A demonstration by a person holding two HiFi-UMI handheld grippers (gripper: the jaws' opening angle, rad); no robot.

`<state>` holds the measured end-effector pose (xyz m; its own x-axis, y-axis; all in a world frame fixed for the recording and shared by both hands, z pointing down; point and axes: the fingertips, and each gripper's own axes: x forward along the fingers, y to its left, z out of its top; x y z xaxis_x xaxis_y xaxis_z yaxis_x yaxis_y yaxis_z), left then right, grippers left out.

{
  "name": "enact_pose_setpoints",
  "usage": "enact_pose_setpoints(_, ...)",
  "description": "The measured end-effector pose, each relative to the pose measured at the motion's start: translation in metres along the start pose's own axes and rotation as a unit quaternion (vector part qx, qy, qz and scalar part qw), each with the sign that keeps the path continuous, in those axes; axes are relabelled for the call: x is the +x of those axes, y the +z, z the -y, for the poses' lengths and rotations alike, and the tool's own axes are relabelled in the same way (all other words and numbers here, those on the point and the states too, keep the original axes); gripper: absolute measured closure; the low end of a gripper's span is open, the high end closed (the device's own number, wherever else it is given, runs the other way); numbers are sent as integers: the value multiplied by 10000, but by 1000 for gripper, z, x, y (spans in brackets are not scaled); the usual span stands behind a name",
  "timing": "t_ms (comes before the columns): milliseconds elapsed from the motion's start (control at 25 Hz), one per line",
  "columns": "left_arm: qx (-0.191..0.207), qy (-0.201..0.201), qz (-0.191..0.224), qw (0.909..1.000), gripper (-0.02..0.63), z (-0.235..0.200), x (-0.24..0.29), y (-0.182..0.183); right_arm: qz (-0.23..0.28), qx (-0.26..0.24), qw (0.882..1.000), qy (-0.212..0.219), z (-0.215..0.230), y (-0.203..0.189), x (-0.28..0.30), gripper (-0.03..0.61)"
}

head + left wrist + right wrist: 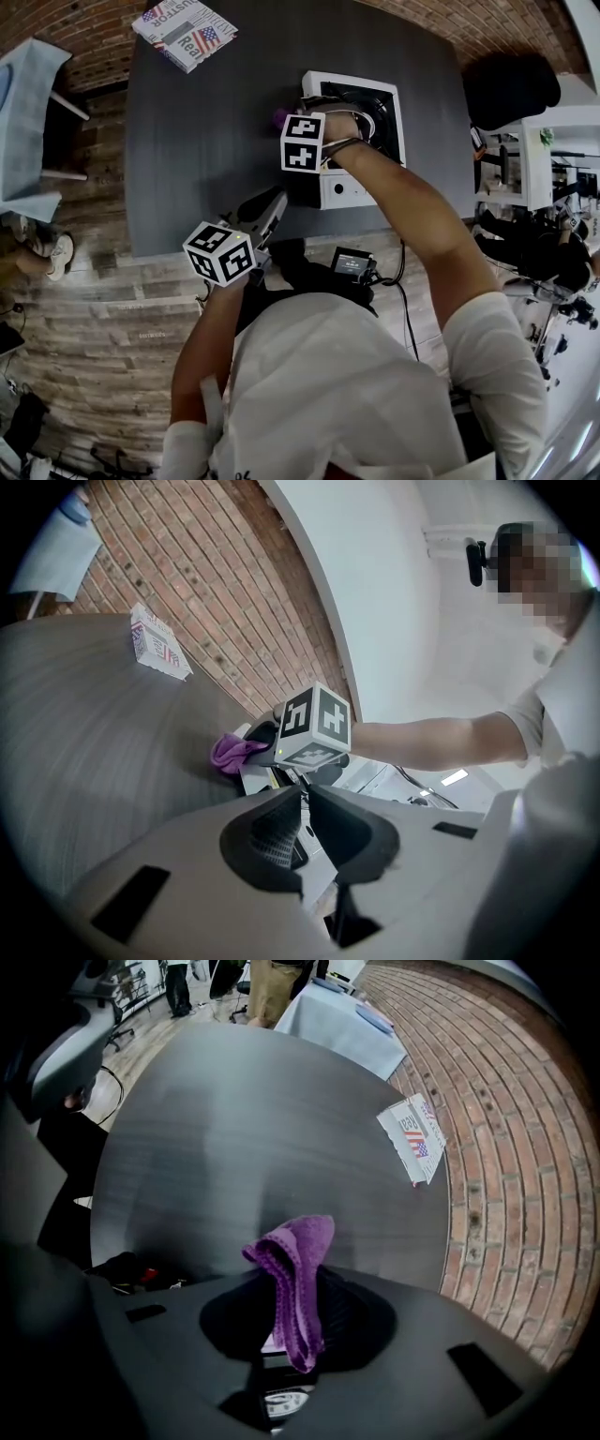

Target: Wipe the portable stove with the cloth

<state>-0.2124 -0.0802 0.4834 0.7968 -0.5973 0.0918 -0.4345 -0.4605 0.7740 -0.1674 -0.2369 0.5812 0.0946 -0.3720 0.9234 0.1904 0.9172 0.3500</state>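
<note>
At the stove point(354, 191), right gripper point(295, 1309) clamps cloth point(300, 1258).

1. Left gripper point(274, 202), grey plastic with a black-and-white marker cube, points toward 1 o'clock in the head view, jaws pressed together with nothing between them.
2. Right gripper point(284, 120), of the same build, is held out at 12 o'clock, jaws clamped on a purple fabric cloth point(298, 1279).
3. Both bare forearms emerge from white short sleeves; the right arm point(403, 211) reaches farther out than the left arm point(208, 333).
</note>
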Motion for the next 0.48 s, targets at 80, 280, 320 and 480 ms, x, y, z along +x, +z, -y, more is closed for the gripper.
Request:
enact_pose_setpoints(80, 14, -9, -12, 10000, 583, 2, -1, -2, -10, 19, 10000, 79, -7, 1, -2, 477)
enact_pose_setpoints(280, 50, -19, 2, 10000, 583, 9, -3, -6, -34, 5, 9998, 207, -21, 2, -9, 477)
enact_pose_setpoints(320, 51, -22, 2, 10000, 583, 10, -3, -7, -41, 2, 9997, 237, -23, 2, -10, 477)
enact_pose_setpoints(480, 51, -30, -16, 10000, 583, 13, -7, -12, -11, 98, 9993, 348, -34, 4, -14, 477)
